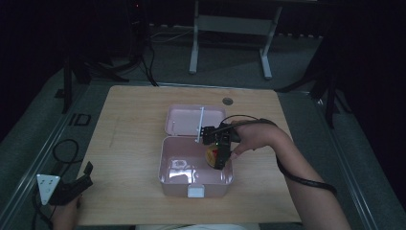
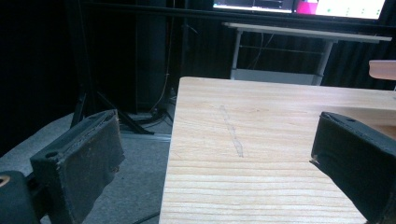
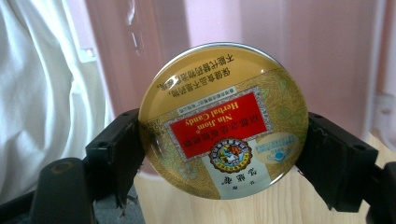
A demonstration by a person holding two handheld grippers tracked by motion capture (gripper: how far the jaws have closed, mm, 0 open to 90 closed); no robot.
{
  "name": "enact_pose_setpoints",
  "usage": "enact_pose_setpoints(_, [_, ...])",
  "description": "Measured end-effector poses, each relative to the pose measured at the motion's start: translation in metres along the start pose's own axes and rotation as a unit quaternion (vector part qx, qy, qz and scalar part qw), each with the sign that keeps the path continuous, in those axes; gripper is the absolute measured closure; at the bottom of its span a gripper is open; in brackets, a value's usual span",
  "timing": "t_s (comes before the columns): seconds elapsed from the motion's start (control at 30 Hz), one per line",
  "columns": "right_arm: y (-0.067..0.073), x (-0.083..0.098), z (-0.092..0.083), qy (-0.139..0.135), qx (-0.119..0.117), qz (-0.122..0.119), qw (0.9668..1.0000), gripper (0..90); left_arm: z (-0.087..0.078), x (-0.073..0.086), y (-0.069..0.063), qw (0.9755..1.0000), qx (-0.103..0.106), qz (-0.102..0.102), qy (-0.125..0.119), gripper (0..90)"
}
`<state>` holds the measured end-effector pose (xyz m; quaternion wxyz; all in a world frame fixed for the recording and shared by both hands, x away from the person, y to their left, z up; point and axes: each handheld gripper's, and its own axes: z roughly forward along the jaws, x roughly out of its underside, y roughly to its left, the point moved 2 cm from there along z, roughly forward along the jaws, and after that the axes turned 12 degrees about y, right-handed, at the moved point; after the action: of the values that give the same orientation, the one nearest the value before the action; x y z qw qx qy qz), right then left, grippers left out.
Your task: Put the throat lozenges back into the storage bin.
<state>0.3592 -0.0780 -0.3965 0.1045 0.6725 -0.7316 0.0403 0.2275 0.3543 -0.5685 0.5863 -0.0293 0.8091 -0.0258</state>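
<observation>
Spreading pale under dim light, the wooden desk [image 1: 143, 143] stands in a dark room with a white frame [image 1: 230, 28] beyond its far edge. An open pink box [image 1: 172, 165] sits near the desk's middle, lid laid back. The right gripper [image 1: 219, 152], wrist bent downward, hangs over the box's right side, jaws clamped on a round gold candy tin [image 3: 223, 122]. The left gripper [image 1: 67, 189] rests at the near left corner, jaws spread apart, bare wood ahead.
</observation>
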Motion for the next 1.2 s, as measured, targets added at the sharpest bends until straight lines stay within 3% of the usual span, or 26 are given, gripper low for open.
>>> enact_pose_setpoints(0.4, [-0.003,-0.013,0.041,0.014,-0.011,-0.013,0.9998,20.1,0.000,0.000,0.000,1.0000,0.000,0.002,0.001,2.5])
enact_pose_setpoints(0.63, [-0.002,-0.023,0.056,0.016,-0.011,-0.021,0.9996,20.1,0.000,0.000,0.000,1.0000,0.000,0.001,0.001,2.5])
enact_pose_setpoints(0.83, [0.001,-0.031,0.077,0.040,0.000,-0.055,0.9977,20.1,0.000,0.000,0.000,1.0000,0.001,0.001,0.001,2.5])
enact_pose_setpoints(1.1, [-0.002,-0.032,0.098,0.059,-0.006,-0.044,0.9973,20.0,0.000,0.000,0.000,1.0000,0.001,0.001,0.002,2.5])
enact_pose_setpoints(1.2, [-0.002,-0.032,0.101,0.054,-0.005,-0.047,0.9974,20.0,0.000,0.000,0.000,1.0000,0.001,0.001,0.002,2.4])
